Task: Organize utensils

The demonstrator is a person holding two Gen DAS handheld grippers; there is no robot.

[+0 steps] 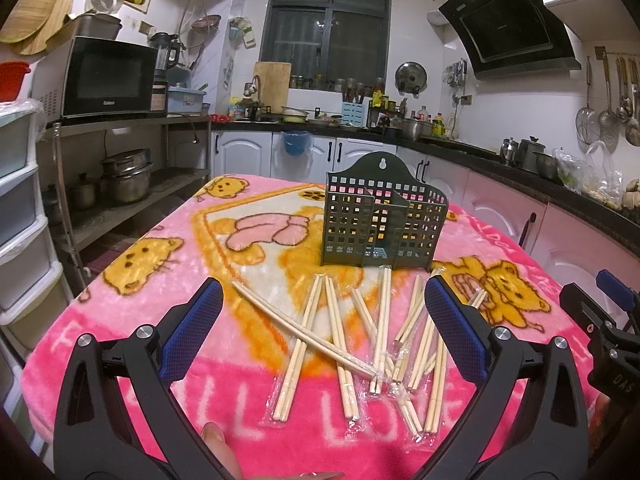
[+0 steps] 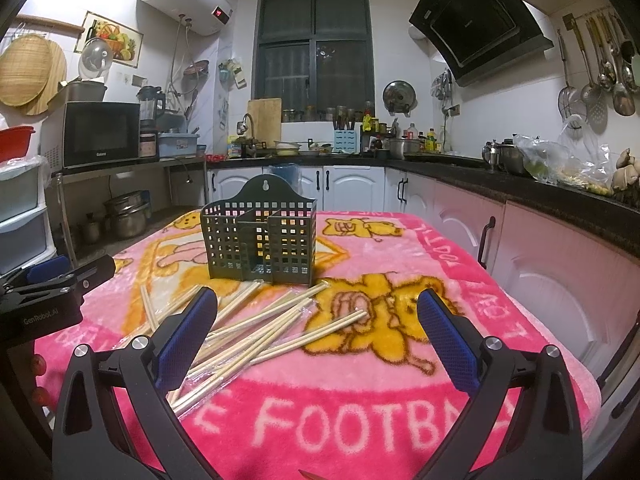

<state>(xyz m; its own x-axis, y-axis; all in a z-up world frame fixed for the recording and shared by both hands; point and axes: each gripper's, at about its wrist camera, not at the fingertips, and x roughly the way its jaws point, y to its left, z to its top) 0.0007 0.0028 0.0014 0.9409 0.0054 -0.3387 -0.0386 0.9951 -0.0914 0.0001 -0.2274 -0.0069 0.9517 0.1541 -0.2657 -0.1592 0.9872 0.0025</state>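
A dark perforated holder [image 1: 382,222] stands upright on a pink blanket [image 1: 120,320] that covers the table, its compartments empty as far as the openings show. Just in front of it lie the chopsticks [image 1: 344,340], many pairs in clear plastic sleeves, scattered and crossing one another.

The left gripper [image 1: 324,320] hangs over the pile with its jaws spread wide and nothing between them. Its view looks straight down the length of the pairs, so each sleeve and its sealed end can be told apart; one pair lies slantwise across the others. A fingertip [image 1: 218,436] shows at the bottom edge, and the right gripper's body sits at the far right.

The right gripper [image 2: 318,316] is likewise released and empty. From its view the chopsticks [image 2: 256,328] lie to the left, fanned under its left finger [image 2: 182,340], while the blanket under its right finger is bare. This view shows the holder [image 2: 260,240] more squarely, with its dividers and the hanging hole at the top; how many compartments it has is hard to say.
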